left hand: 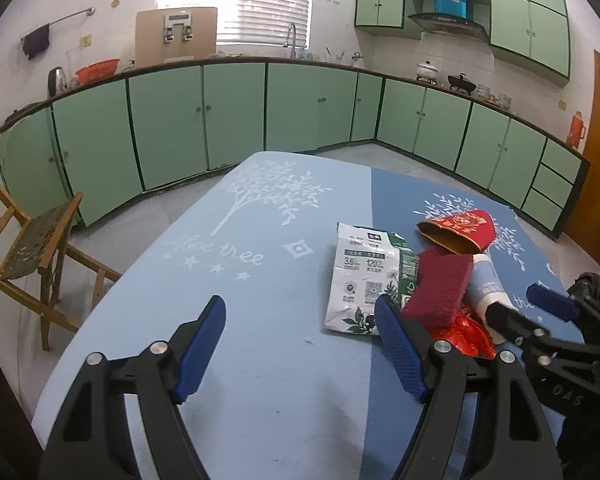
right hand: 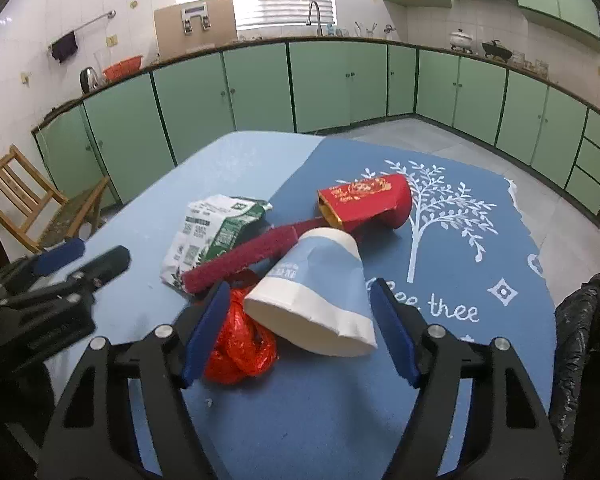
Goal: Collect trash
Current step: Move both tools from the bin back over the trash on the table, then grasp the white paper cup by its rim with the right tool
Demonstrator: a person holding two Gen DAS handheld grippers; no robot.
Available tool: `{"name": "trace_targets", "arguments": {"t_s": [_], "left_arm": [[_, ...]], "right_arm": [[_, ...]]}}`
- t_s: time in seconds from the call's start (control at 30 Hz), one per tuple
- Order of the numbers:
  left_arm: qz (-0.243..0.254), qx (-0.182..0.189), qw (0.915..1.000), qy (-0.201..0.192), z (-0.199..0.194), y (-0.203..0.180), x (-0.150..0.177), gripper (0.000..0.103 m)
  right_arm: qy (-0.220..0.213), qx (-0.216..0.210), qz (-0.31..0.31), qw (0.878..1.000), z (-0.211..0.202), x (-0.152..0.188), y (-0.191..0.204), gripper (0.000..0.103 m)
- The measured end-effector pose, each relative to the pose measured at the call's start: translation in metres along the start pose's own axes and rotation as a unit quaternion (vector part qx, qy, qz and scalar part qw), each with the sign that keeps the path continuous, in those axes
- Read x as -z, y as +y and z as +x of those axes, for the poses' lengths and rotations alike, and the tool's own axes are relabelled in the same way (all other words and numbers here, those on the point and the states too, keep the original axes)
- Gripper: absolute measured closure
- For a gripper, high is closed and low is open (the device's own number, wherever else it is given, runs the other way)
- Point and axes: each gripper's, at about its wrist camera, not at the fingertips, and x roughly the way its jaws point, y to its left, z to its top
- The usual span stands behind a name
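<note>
Looking along the left gripper (left hand: 300, 344) first, its blue fingers stand wide apart with nothing between them. It hangs low over the light blue side of the tablecloth (left hand: 260, 280), tipped a little down, and seems to be waiting its turn. The trash lies in one small heap to its right: a white and green milk bag (left hand: 360, 280), a dark red scrub pad (left hand: 440, 288) lying partly on the bag, a red paper box (left hand: 460, 232) farther back, a paper cup (left hand: 488, 280) on its side, and a crinkly red wrapper (left hand: 464, 332) nearest. The right gripper (left hand: 516, 312) pokes in from the right, by the cup.

From the right gripper's (right hand: 300, 332) own camera, its fingers are also spread wide, one on each side of the paper cup (right hand: 320, 300), but I cannot tell if they touch it. I think it is lined up this way to squeeze the cup next. The red wrapper (right hand: 240, 344) sits beside its left finger. A black trash bag (right hand: 588, 340) waits at the right edge, probably for the trash.
</note>
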Motion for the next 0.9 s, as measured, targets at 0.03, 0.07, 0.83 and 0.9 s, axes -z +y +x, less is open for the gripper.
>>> {"name": "trace_targets", "arguments": {"t_s": [0.03,0.07,0.83,0.9], "left_arm": [[-0.001,0.0,1.0,0.0,0.0,0.001,0.0,0.028],[-0.001,0.001,1.0,0.001,0.001,0.001,0.001,0.028],[-0.002,0.017,0.9998,0.01,0.009,-0.011,0.003,0.028],[-0.002,0.018,0.9998,0.01,0.009,-0.012,0.002,0.028]], "right_arm": [[0.005,0.0,0.001,1.0,0.003,0.001,0.001,0.034],[0.007,0.001,0.0,1.0,0.005,0.002,0.0,0.035],[0.016,0.005,0.05,0.999,0.011,0.006,-0.043,0.052],[0.019,0.004,0.048,0.999,0.015,0.005,-0.044,0.054]]}}
